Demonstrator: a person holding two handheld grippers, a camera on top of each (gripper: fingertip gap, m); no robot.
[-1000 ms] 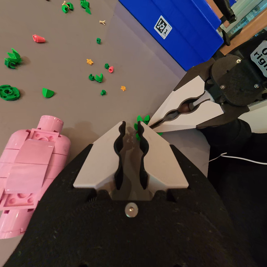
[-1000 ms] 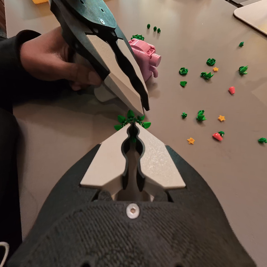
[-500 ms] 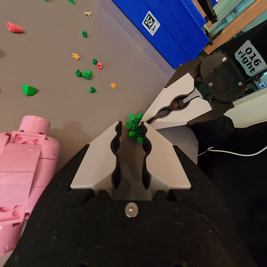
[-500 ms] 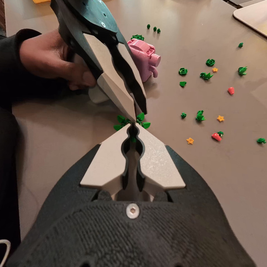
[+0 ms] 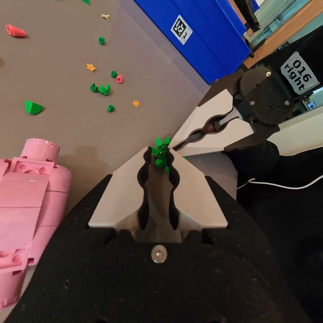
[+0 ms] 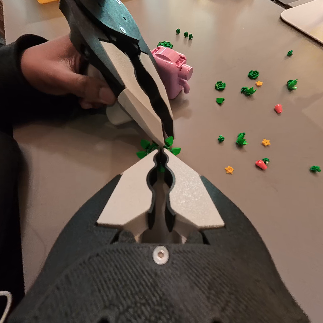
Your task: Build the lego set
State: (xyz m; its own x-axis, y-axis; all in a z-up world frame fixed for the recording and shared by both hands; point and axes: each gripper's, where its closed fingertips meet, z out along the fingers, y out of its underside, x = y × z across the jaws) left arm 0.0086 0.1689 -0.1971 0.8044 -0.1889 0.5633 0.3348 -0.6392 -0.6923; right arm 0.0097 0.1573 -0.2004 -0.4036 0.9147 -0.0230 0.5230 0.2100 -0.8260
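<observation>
A green leafy lego piece sits low over the grey table. My right gripper is shut on its stem, with leaves spreading out on both sides of the tips. In the left wrist view the right gripper comes in from the right. My left gripper is open, and the leafy piece lies between its fingertips, against the right finger. In the right wrist view the left gripper points down onto the piece from the upper left. A pink lego build lies to the left and also shows in the right wrist view.
Small green pieces, orange stars and red cones lie scattered on the table. A blue bin stands at the table's far side. A person's hand holds the left gripper. A pale board lies at the far right. Both grippers' tips are close together, under 4 cm apart.
My left gripper has moved forward and down, so the leafy piece now sits between its open fingertips. My right gripper has stayed shut on the piece.
</observation>
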